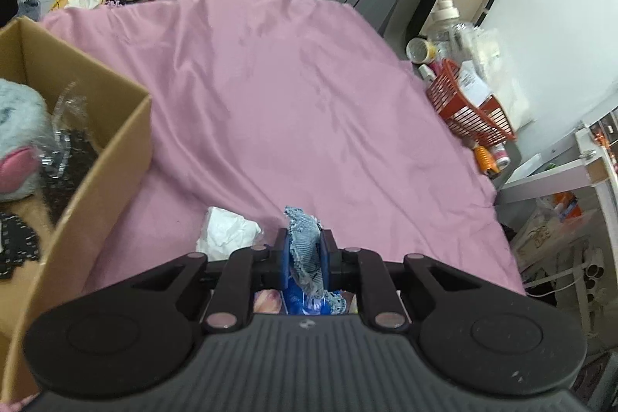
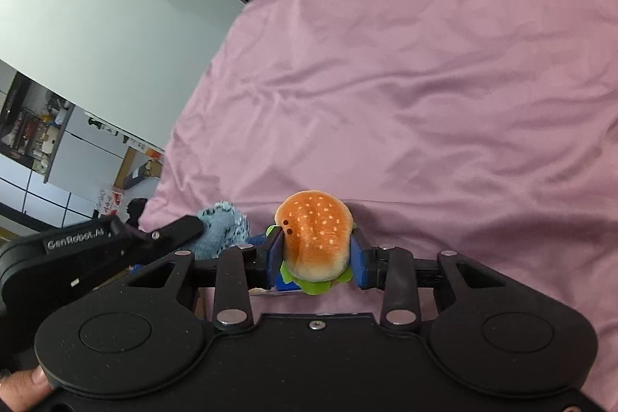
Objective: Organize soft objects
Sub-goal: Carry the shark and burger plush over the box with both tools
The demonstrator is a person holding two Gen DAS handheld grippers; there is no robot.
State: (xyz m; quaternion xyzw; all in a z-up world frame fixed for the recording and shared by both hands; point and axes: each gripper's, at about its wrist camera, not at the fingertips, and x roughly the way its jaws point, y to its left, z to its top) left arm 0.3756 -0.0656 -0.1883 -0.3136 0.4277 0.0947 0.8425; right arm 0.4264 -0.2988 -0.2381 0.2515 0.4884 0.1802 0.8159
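Left gripper [image 1: 305, 253]: we hold it clamped on frayed denim scrap [image 1: 305, 238], light, limp.
Right gripper [image 2: 316, 251]: squeezes soft burger plush [image 2: 314, 234] at its sides.

The pink sheet [image 1: 293, 95] is a smooth cloth with a faint sheen, creased in soft folds. The left gripper [image 1: 305, 257] is matt black plastic with dull metal pins and blue pads, its body ribbed; between the pads sits a frayed denim scrap [image 1: 305, 242], rough-woven. Beside it lies crumpled white paper [image 1: 226, 232]. The cardboard box [image 1: 104, 149] is plain, matt brown, holding a fuzzy grey plush [image 1: 19, 118] and crinkly clear film [image 1: 63, 126]. The right gripper [image 2: 316, 251], same matt plastic, pinches a velvety plush burger [image 2: 314, 238] with felt-like green edging. The red basket [image 1: 471, 107] is glossy plastic.
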